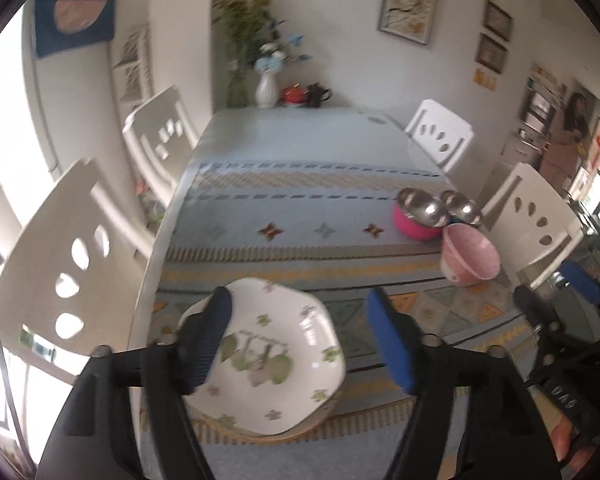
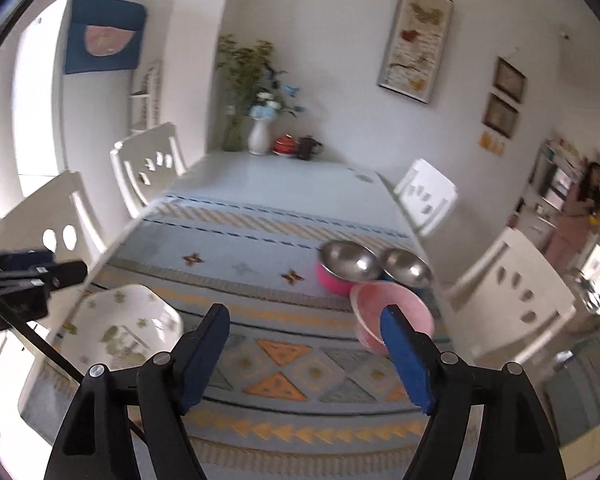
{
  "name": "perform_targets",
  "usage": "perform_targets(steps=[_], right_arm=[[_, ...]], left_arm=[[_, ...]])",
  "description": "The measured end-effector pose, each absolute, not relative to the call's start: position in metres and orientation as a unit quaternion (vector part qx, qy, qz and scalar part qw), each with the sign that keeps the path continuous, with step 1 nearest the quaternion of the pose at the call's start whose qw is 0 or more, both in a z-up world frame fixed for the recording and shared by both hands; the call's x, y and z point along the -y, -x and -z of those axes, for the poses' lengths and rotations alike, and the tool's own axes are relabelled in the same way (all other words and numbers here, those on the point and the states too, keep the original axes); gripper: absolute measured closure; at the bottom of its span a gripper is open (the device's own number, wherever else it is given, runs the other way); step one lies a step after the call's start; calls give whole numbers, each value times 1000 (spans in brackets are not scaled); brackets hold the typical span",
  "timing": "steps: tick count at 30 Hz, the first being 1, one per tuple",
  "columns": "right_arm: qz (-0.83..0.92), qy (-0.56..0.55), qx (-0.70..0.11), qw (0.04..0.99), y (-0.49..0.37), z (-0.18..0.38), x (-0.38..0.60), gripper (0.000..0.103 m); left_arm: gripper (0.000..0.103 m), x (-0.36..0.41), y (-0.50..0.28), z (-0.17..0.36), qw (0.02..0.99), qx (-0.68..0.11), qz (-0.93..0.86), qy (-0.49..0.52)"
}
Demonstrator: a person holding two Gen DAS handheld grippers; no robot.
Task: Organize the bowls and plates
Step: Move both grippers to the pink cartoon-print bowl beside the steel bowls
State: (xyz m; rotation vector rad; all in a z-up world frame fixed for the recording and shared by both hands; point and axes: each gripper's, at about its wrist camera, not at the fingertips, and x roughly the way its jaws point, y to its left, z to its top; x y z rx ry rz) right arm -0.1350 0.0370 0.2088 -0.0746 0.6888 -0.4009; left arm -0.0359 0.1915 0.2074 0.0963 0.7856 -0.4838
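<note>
Above the plate (image 1: 268, 356), both tongs (image 1: 300, 344) (image 2: 306, 354) gape empty.

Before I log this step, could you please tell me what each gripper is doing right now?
Left gripper: open, empty, above the floral plate.
Right gripper: open, empty, near the pink bowl.

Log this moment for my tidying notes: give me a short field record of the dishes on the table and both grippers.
surface: table under a patterned cloth
plate: white floral plate, near left edge, on a wooden-looking rim
steel bowls: two steel bowls side by side, right side; one sits in a bright pink bowl
pale pink bowl: tilted, in front of the steel ones
left gripper: open, above the plate, holding nothing
right gripper: open, empty
far end: white vase with flowers
</note>
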Motion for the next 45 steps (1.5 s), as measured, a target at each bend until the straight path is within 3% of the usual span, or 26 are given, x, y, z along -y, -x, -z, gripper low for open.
perform_targets(steps=[9,13,25,34,43,45], right_arm=[[237,-43,-405,882,157,-177,14,27],[246,-112,-440,857,152,-156,44,27],[310,-314,-504,743,139,-81,151,27],[298,-326,-480,758,130,-92,211,27],[194,-276,-531,777,73,-66,246,27],[174,-272,-542,776,66,-58,252,27]], left_arm=[[32,-121,46,-201,861,-406,294,-89],[22,-88,35,-190,831,-423,344,-110],[22,-9,-19,-138,759,-478,428,-112],[23,62,-41,-119,751,-505,407,-121],[24,106,-50,-96,775,-534,327,-82],[30,113,-50,-87,780,-539,308,-86]])
